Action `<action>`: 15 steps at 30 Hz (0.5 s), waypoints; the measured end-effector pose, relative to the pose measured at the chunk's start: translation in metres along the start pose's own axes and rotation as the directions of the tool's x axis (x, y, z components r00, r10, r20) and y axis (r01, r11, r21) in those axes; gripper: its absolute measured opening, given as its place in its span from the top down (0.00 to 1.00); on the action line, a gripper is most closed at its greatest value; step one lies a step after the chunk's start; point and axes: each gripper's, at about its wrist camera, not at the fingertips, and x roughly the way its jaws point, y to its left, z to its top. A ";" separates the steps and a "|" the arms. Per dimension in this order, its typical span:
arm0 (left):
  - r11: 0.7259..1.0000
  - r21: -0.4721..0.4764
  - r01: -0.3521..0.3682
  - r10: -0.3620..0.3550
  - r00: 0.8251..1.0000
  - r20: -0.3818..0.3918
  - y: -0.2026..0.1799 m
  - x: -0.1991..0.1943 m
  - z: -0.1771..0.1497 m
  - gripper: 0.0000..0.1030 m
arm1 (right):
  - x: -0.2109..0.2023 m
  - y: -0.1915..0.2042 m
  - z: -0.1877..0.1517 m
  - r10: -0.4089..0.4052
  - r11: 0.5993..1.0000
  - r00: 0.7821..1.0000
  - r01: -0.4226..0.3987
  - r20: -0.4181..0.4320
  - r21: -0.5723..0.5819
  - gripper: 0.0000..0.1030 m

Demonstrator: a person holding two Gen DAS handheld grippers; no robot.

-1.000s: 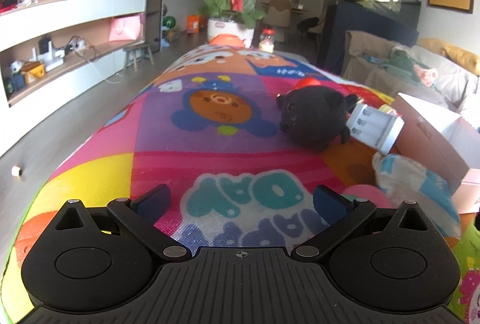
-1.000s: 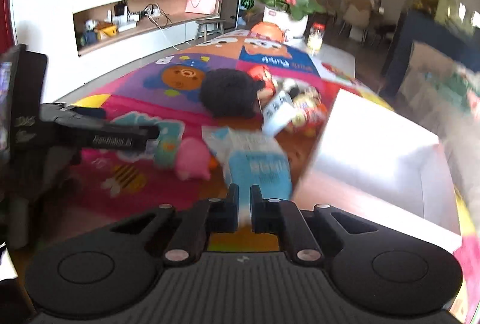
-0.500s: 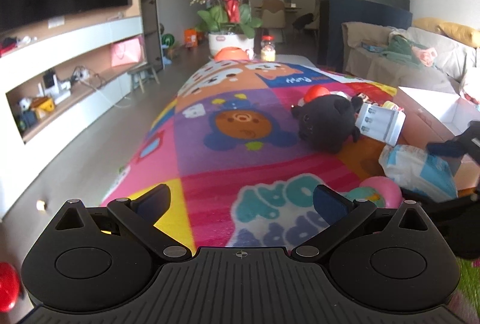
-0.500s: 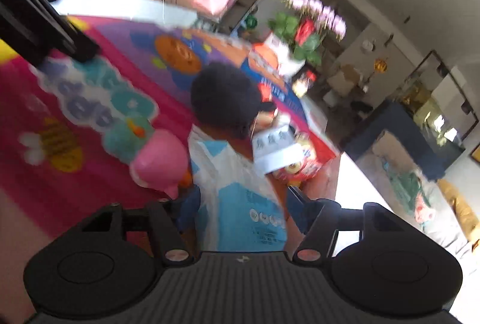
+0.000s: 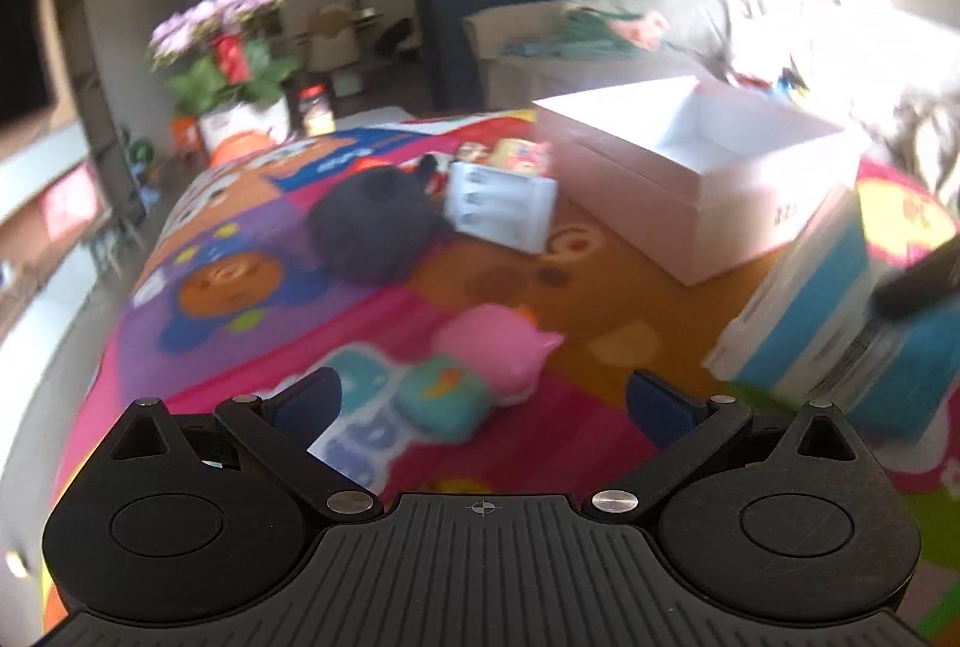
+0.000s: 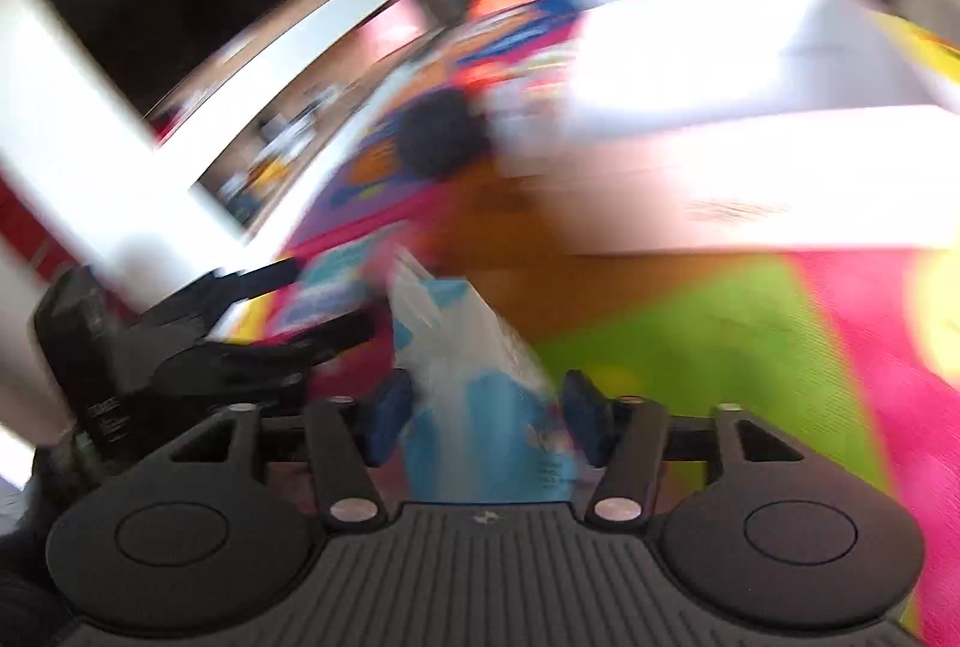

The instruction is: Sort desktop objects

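My right gripper (image 6: 487, 416) is shut on a blue and white tissue pack (image 6: 474, 407) and holds it above the colourful mat; the view is blurred. The pack also shows in the left wrist view (image 5: 822, 299), at the right. My left gripper (image 5: 483, 398) is open and empty, low over the mat, just behind a pink toy (image 5: 495, 353) and a teal toy (image 5: 444, 398). A black plush (image 5: 375, 224) and a white charger pack (image 5: 501, 206) lie farther back. An open white box (image 5: 696, 161) stands at the right rear.
Snack packets (image 5: 519, 152) lie behind the charger pack. A flower pot (image 5: 231, 65) and a jar (image 5: 315, 107) stand beyond the mat's far end. A sofa (image 5: 690, 17) runs along the right. The left gripper's body shows in the right wrist view (image 6: 180, 341).
My right gripper closed on the tissue pack and lifted it to the right, toward the white box. My left gripper swung right and now faces the toys and the box.
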 end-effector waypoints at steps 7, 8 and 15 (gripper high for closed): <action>0.996 -0.026 0.082 -0.083 0.995 -0.050 -0.013 0.023 0.011 0.00 | -0.048 -0.022 -0.032 -0.331 0.943 0.905 0.327 0.267 0.061 0.13; 0.993 -0.033 0.110 -0.111 0.993 -0.042 -0.015 0.018 0.012 0.00 | -0.048 -0.022 -0.034 -0.361 0.932 0.891 0.357 0.275 0.065 0.12; 0.977 -0.083 0.195 -0.196 0.981 -0.004 -0.016 -0.006 0.008 0.00 | -0.040 -0.016 -0.043 -0.399 0.911 0.858 0.412 0.324 0.032 0.02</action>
